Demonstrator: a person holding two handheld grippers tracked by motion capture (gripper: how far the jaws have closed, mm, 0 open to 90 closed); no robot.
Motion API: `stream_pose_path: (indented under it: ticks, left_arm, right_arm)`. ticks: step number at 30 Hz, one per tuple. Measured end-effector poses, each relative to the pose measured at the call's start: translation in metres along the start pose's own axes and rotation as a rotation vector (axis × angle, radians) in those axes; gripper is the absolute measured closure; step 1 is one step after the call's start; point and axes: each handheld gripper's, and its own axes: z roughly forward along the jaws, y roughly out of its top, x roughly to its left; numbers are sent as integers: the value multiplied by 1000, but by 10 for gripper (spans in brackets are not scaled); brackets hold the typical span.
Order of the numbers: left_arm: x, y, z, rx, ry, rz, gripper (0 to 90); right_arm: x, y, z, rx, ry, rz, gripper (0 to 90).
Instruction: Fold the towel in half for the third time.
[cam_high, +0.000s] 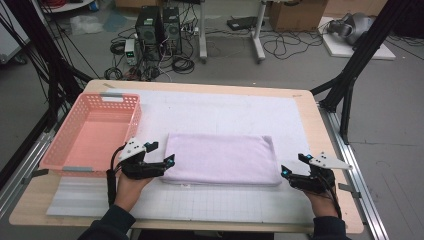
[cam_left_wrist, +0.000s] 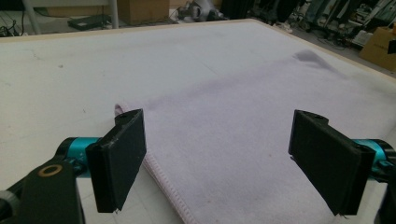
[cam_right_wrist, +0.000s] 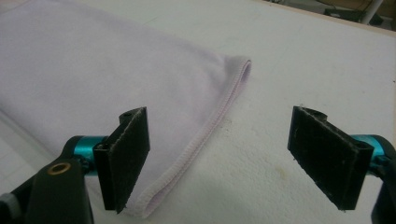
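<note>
A lilac towel (cam_high: 220, 159) lies folded into a flat rectangle on the white mat (cam_high: 225, 107). My left gripper (cam_high: 162, 152) is at the towel's left end, jaws wide apart and empty. In the left gripper view the left gripper (cam_left_wrist: 219, 163) hovers just over the towel (cam_left_wrist: 233, 140), its hemmed edge passing under the left jaw. My right gripper (cam_high: 294, 165) sits at the towel's front right corner, also open. In the right gripper view the right gripper (cam_right_wrist: 219, 163) has the towel (cam_right_wrist: 116, 74) corner by its left jaw and bare mat between the jaws.
A pink plastic basket (cam_high: 129, 122) stands empty on the table's left side, close to my left hand. The wooden table edge (cam_high: 320, 150) runs just right of my right hand. Computers and cables lie on the floor beyond the table.
</note>
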Motion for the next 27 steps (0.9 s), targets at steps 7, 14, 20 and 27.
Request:
stream_pose_path:
  ticks: [7, 14, 20, 27]
  left_arm:
    - [1, -1, 2, 21, -3, -8, 200]
    - [0, -3, 5, 56, -10, -16, 207]
    - [-6, -7, 3, 115, 9, -40, 219]
    - [-4, -18, 4, 206, 25, -77, 292]
  right_arm:
    - [-1, -1, 0, 4, -7, 14, 187]
    - [-3, -3, 0, 10, -7, 15, 185]
    - [-3, -3, 0, 10, 4, 21, 185]
    - [-5, -4, 3, 20, 4, 27, 184]
